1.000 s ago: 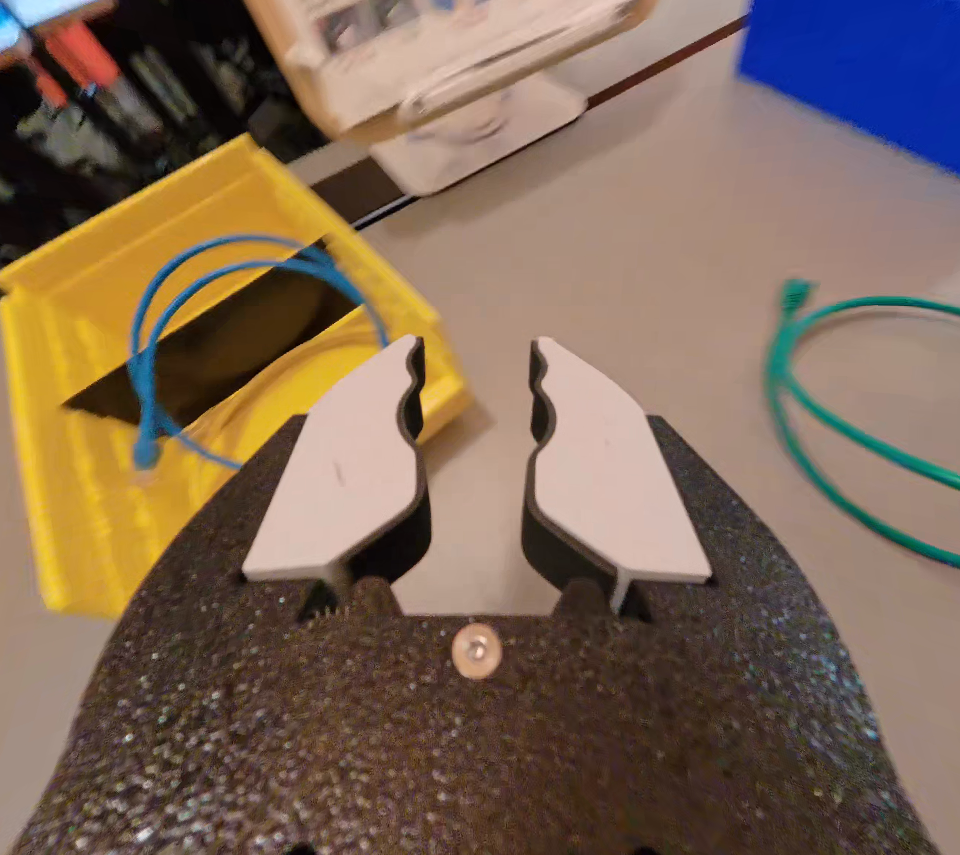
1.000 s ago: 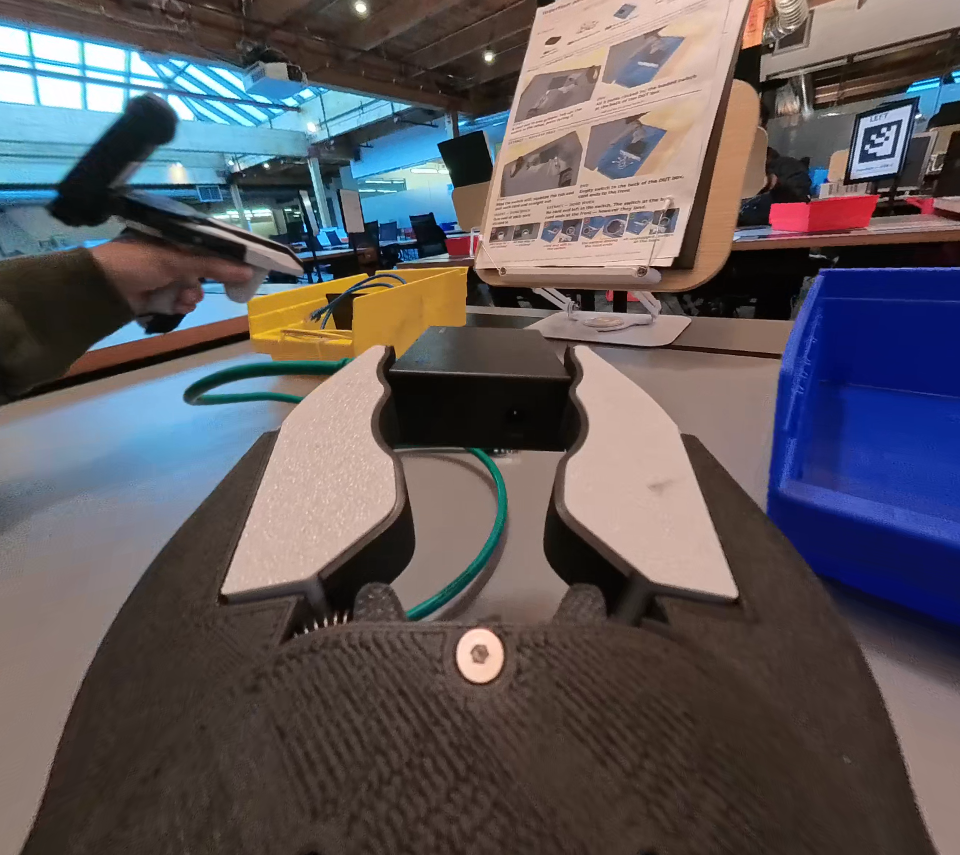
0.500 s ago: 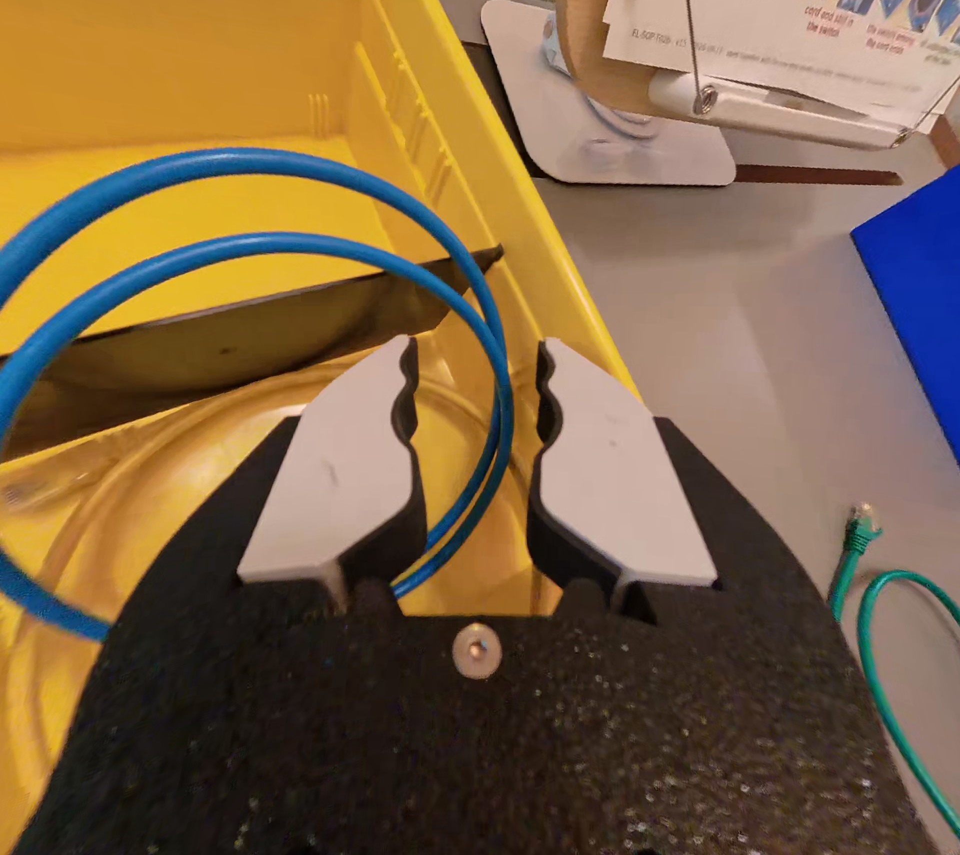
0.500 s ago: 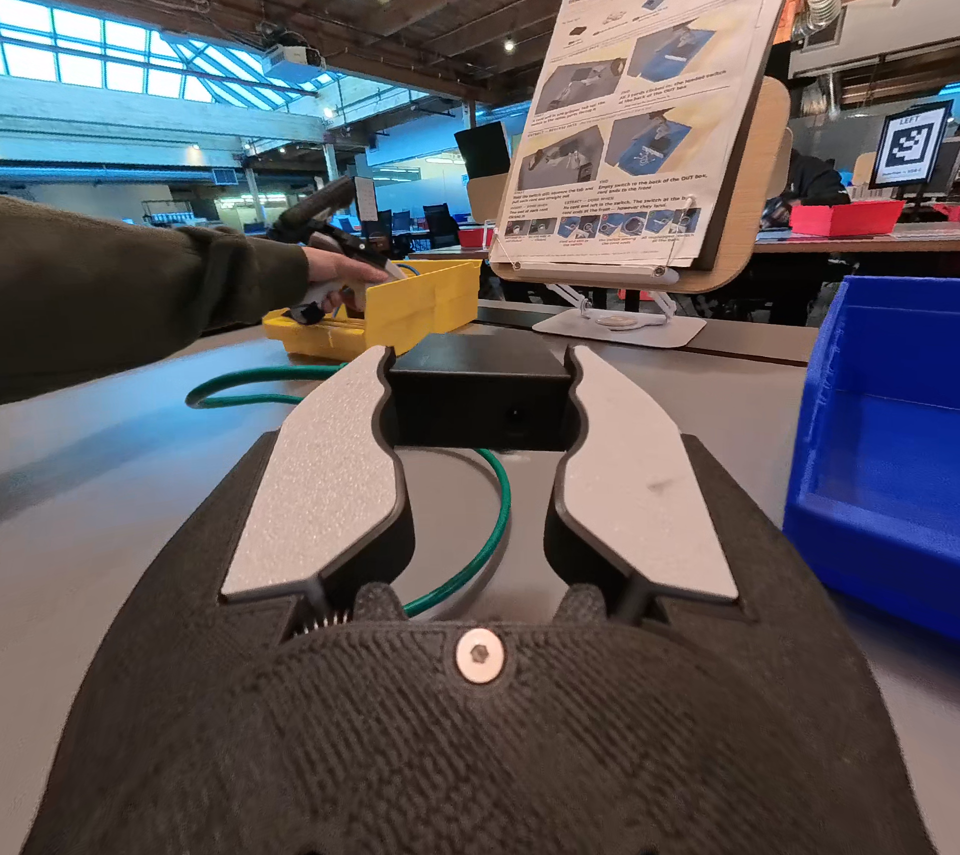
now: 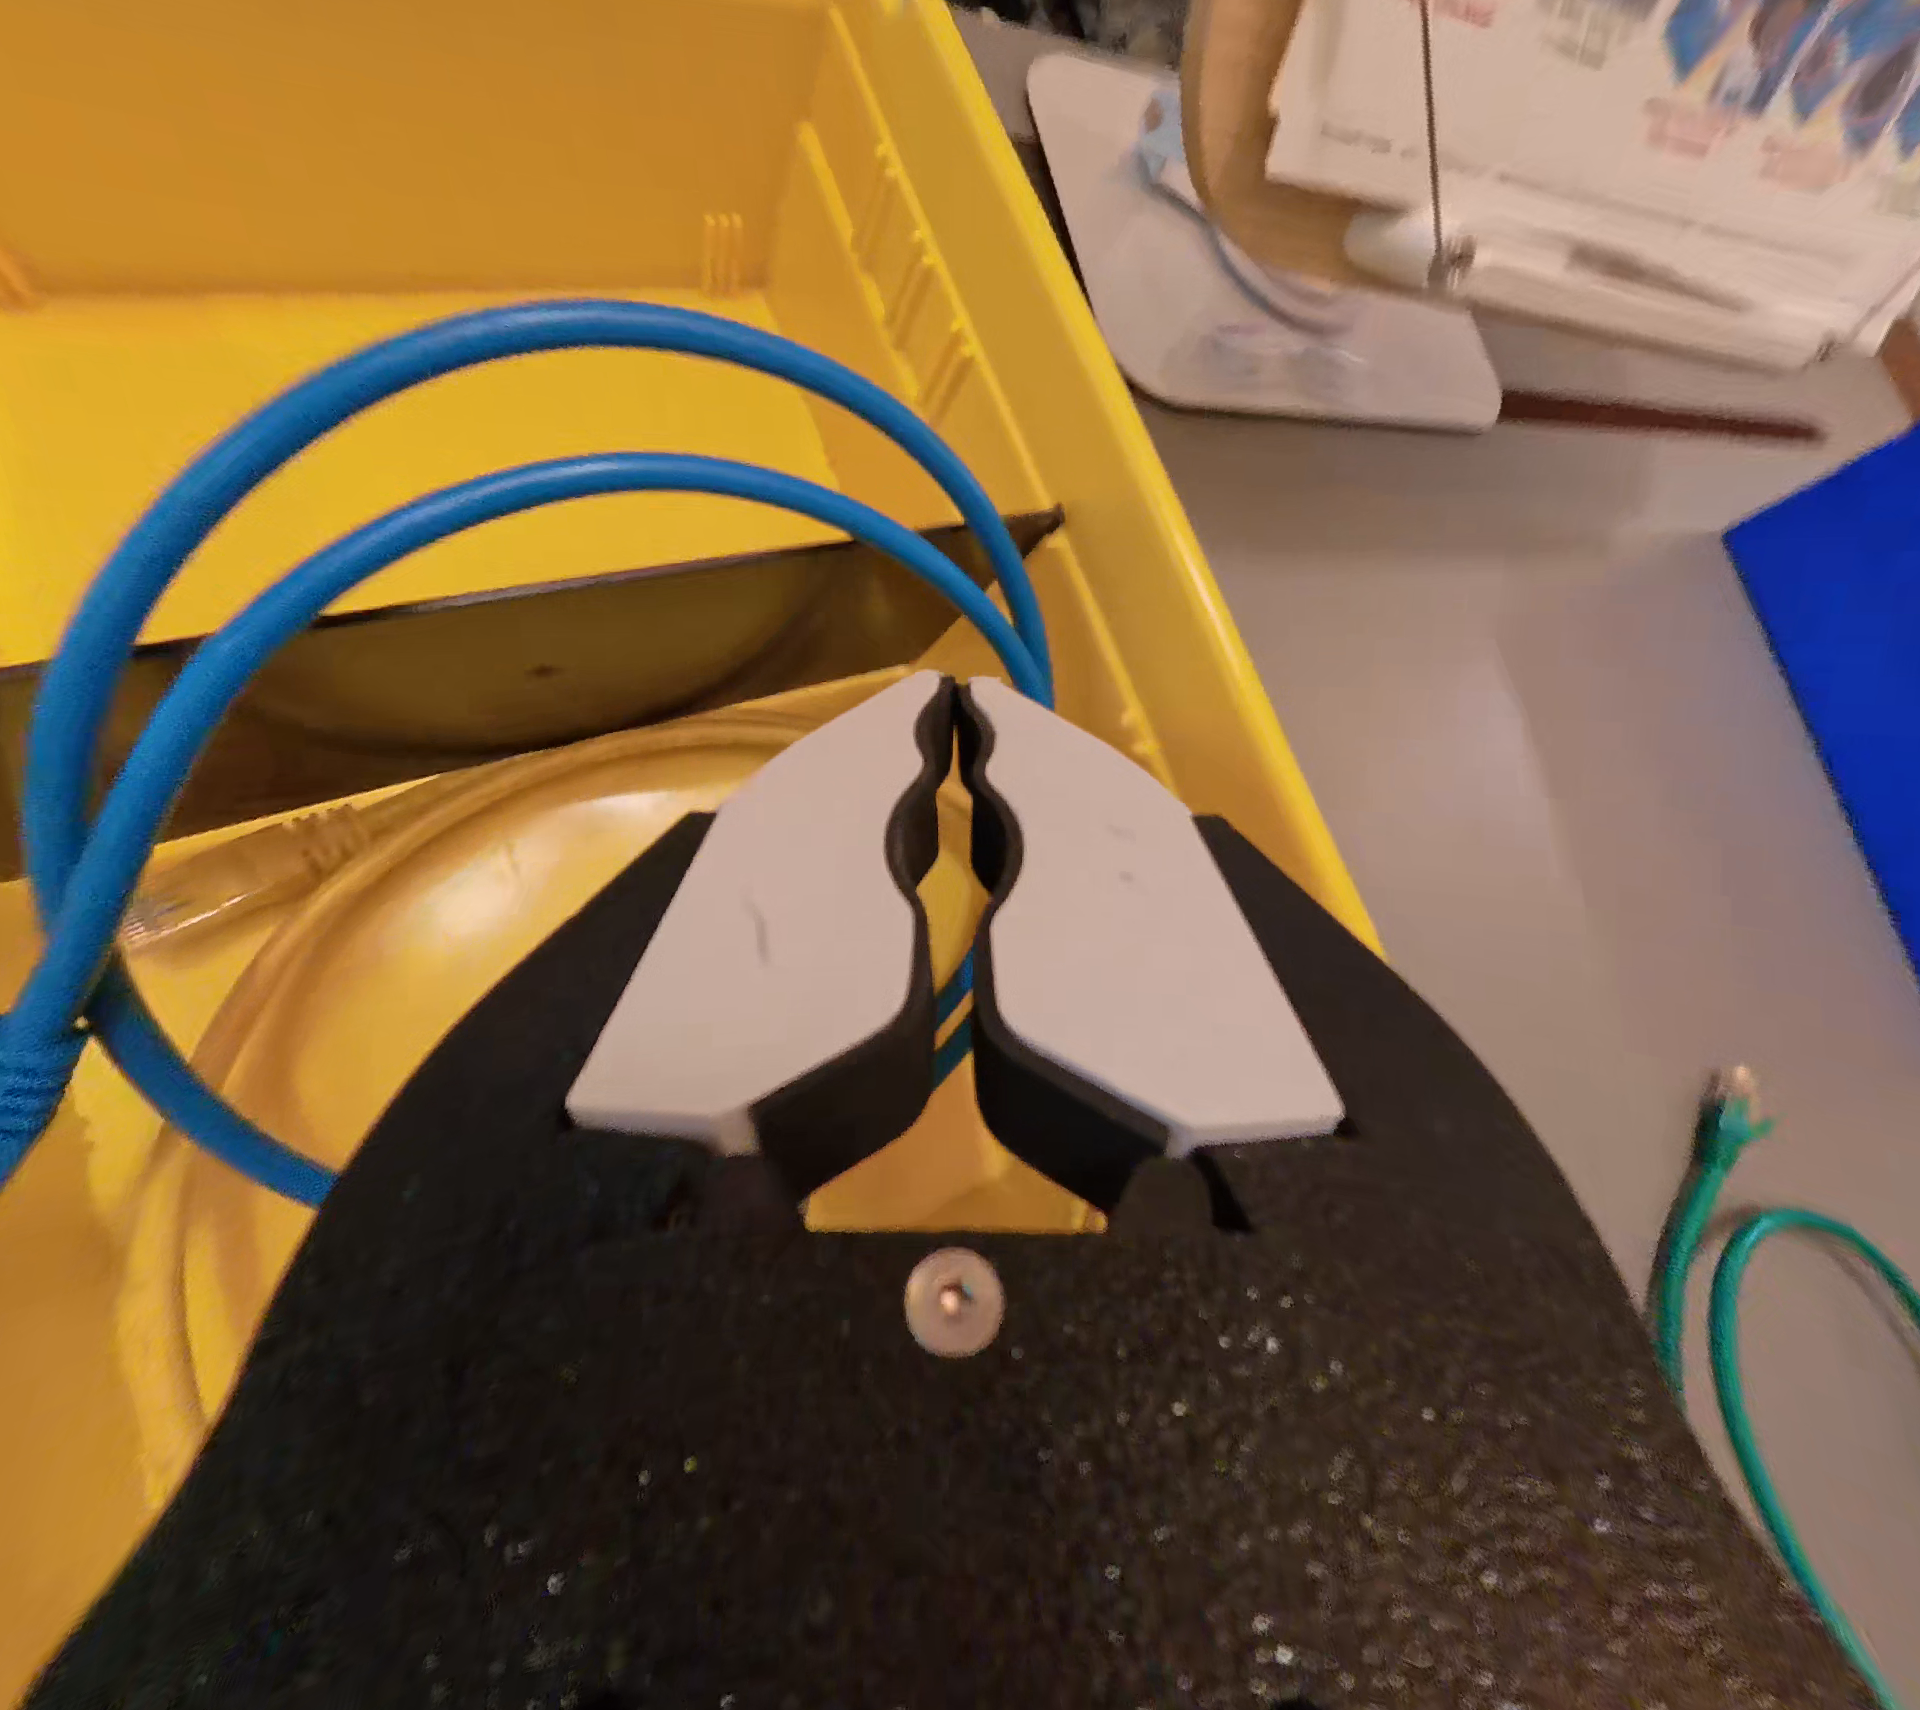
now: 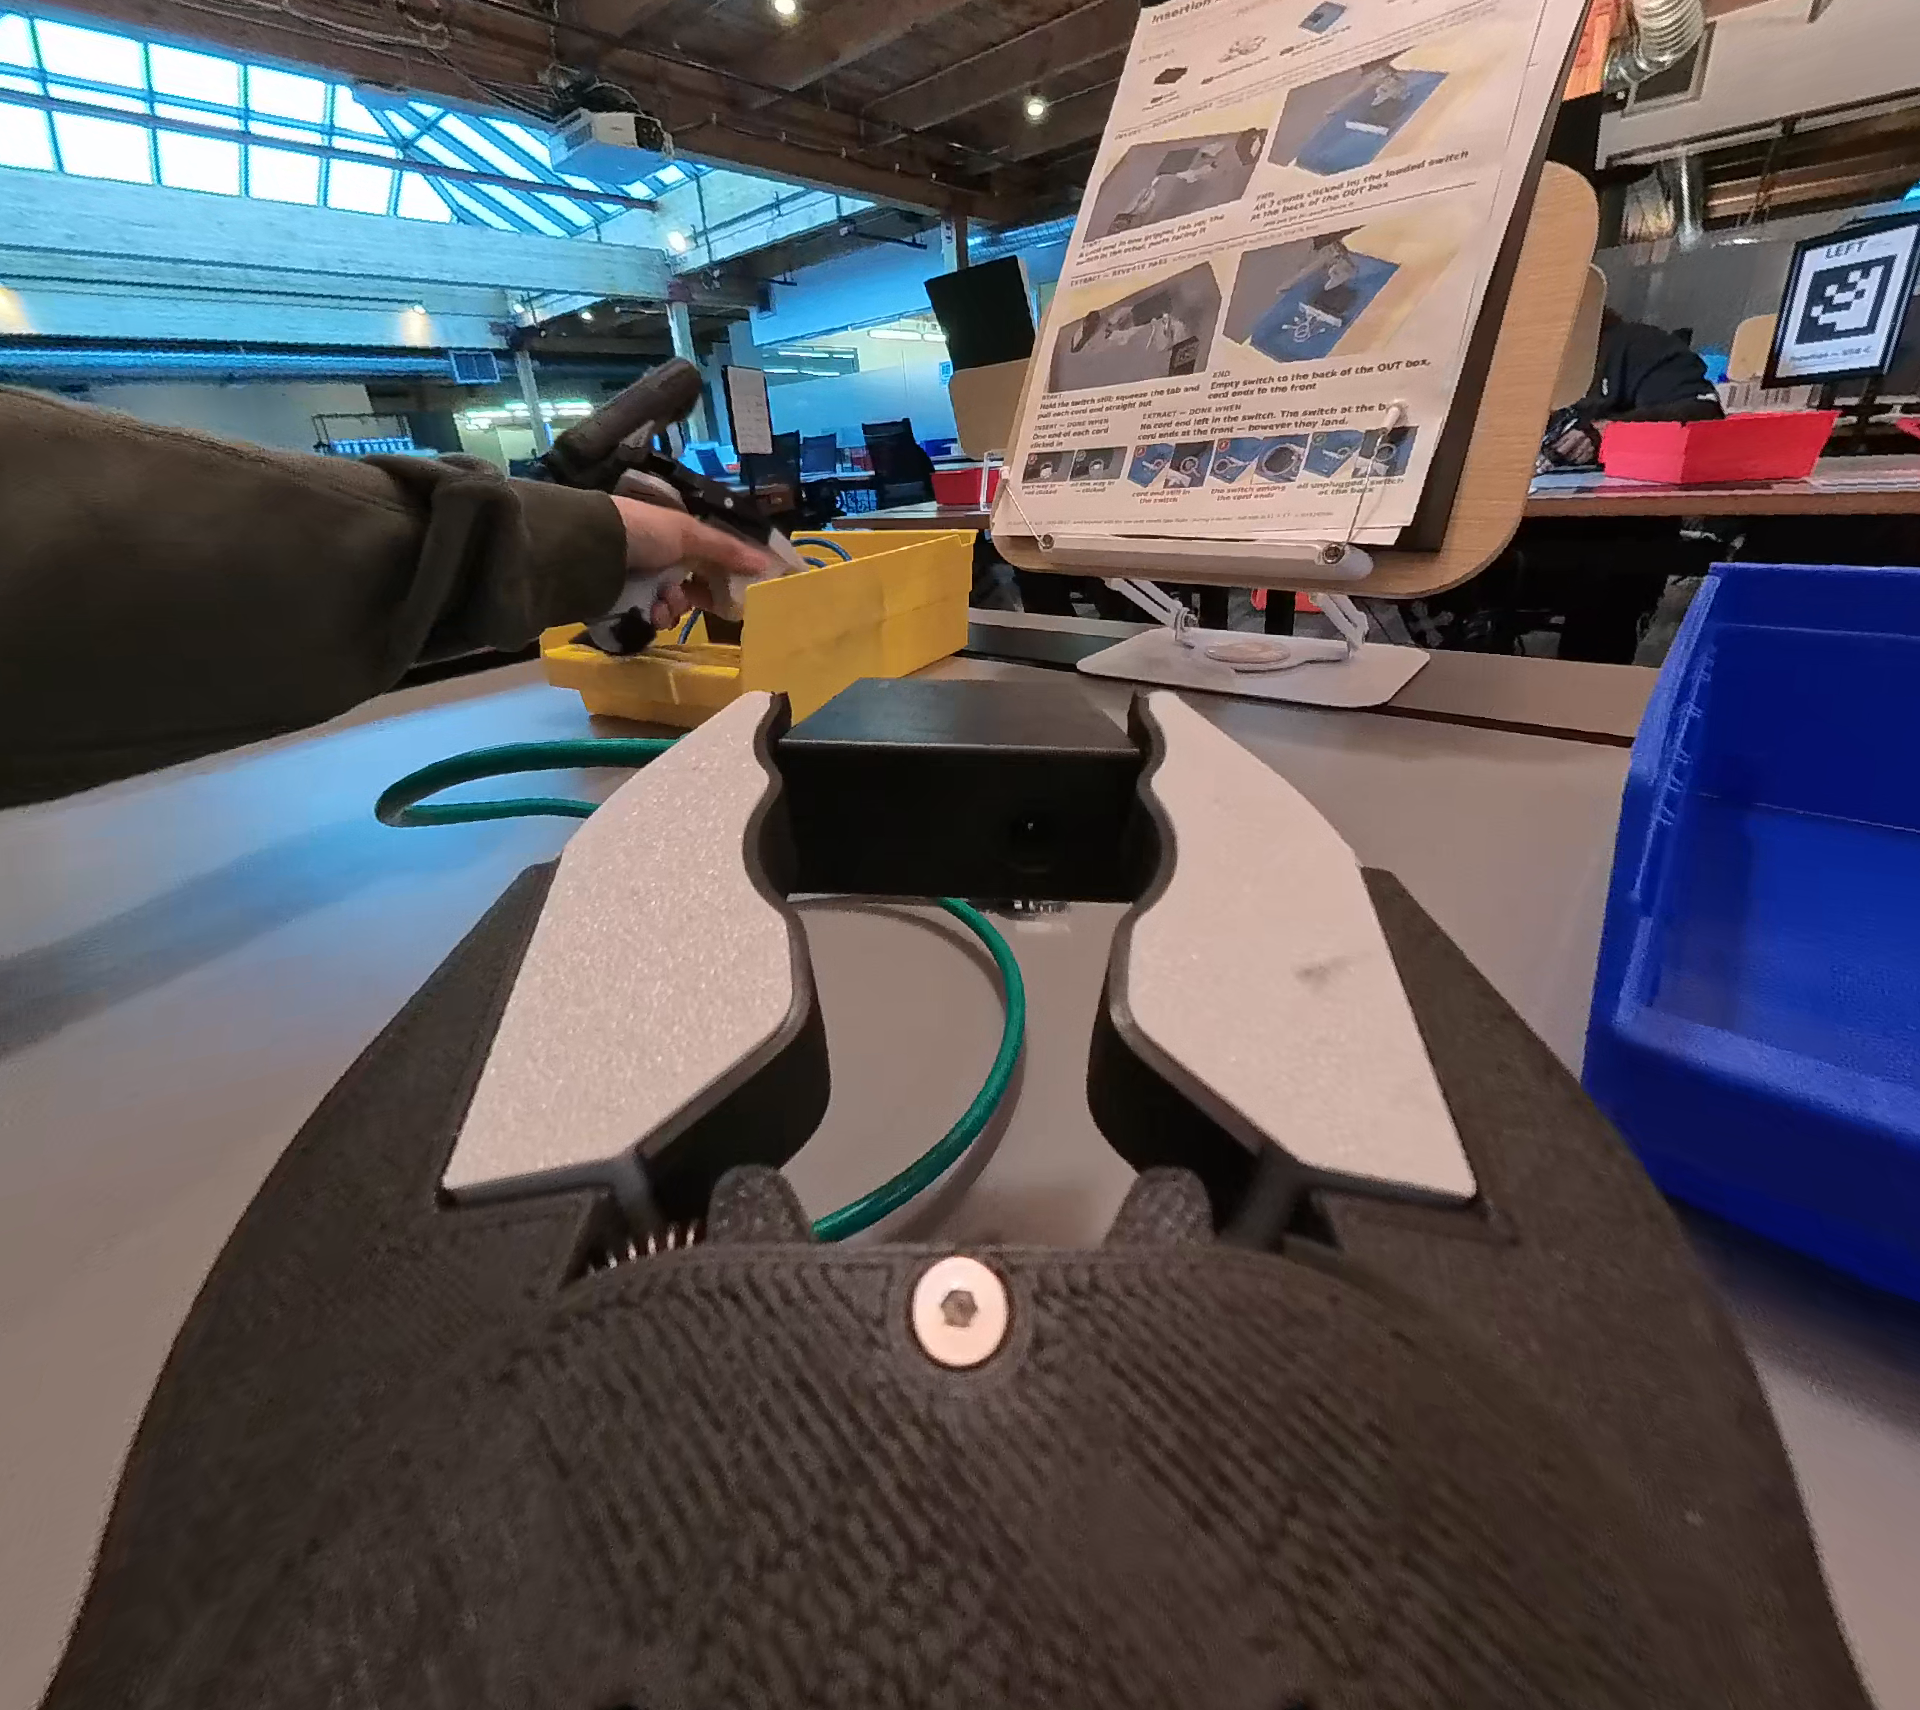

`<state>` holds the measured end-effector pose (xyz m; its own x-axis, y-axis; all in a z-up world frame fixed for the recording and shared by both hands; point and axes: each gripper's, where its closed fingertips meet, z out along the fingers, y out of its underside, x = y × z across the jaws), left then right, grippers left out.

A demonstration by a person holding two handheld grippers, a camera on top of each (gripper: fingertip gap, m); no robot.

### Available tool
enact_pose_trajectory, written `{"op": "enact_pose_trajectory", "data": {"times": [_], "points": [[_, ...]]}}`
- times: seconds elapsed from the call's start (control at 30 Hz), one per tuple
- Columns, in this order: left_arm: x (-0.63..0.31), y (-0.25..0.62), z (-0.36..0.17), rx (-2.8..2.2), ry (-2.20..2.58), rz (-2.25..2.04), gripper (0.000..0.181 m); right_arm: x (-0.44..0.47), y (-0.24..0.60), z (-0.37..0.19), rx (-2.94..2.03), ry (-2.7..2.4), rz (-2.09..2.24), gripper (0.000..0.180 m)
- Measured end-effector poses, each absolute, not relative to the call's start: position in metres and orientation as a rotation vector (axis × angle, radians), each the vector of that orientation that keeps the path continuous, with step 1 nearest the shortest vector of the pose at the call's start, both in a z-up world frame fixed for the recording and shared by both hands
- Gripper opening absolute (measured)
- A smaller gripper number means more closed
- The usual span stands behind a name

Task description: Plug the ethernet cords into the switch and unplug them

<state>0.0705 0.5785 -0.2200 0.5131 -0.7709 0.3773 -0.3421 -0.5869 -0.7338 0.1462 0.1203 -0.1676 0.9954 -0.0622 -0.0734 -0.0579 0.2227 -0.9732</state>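
My left gripper is clenched on the blue cord — the tips meet, and a short stretch of blue shows in the gap lower down between the fingers, so I judge the cord is pinched there, not at the tips. The grip is on the loop, well away from the plug; that end hangs at the far left edge of the left wrist view. The cord lies coiled inside the yellow bin, over a pale yellowish cord on the bin floor.

My right gripper grasps the black switch by its sides, holding it on the grey table. The green cord curves under the switch; its free plug lies on the table near the bin, in the left wrist view. No port face shows, so I cannot tell whether anything is plugged in. A blue bin stands to the right, an instruction stand behind.

Risks — lifting by the loop may drag the coil against the bin wall or snag the pale cord. A mid-cable hold gives no control of the plug; I will need a re-grip near the connector before insertion, or it will swing and miss the port
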Motion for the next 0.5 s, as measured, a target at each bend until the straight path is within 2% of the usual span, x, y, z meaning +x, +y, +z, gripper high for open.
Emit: {"op": "enact_pose_trajectory", "data": {"times": [0.1, 0.23, 0.33, 0.5], "points": [[0.082, 0.578, -0.205, -2.164, 0.783, -1.105, 0.019, 0.146, 0.119, -0.167, -1.339, 0.107, -0.002, 0.061], [0.092, 0.572, -0.226, -2.338, 0.878, -0.997, 0.029, 0.144, 0.12, -0.168, -1.348, 0.096, -0.004, 0.061], [0.096, 0.581, -0.239, -2.385, 0.89, -0.847, 0.027, 0.141, 0.121, -0.168, -1.361, 0.073, -0.015, 0.061], [0.104, 0.577, -0.24, -2.32, 0.951, -0.871, 0.011, 0.139, 0.122, -0.169, -1.369, 0.063, -0.016, 0.061]]}}
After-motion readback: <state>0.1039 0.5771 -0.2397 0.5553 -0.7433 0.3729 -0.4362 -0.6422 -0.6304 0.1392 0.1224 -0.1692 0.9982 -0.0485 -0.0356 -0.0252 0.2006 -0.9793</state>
